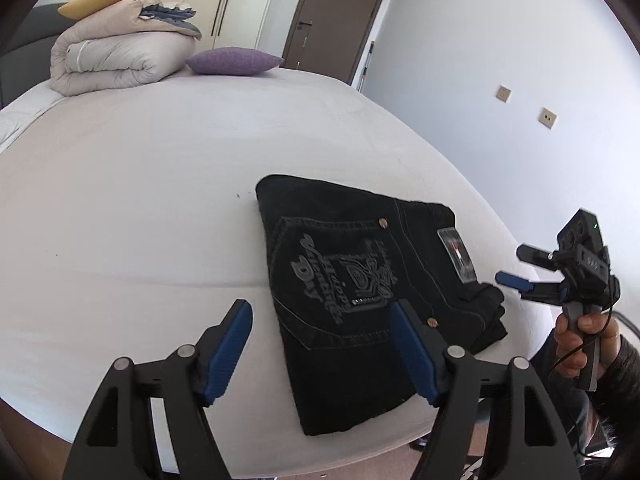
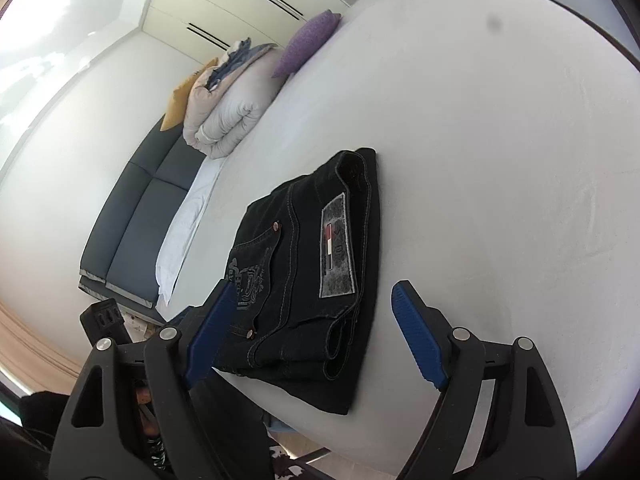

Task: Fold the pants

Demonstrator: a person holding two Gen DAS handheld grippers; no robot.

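Left gripper and right gripper are held spread and empty above black jeans, folded compact near the bed edge; folding is judged finished.

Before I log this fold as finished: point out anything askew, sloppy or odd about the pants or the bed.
Little stands out. The black pants lie folded in a compact stack on the white bed, close to its near edge. Both the left gripper and right gripper are open and off the cloth.
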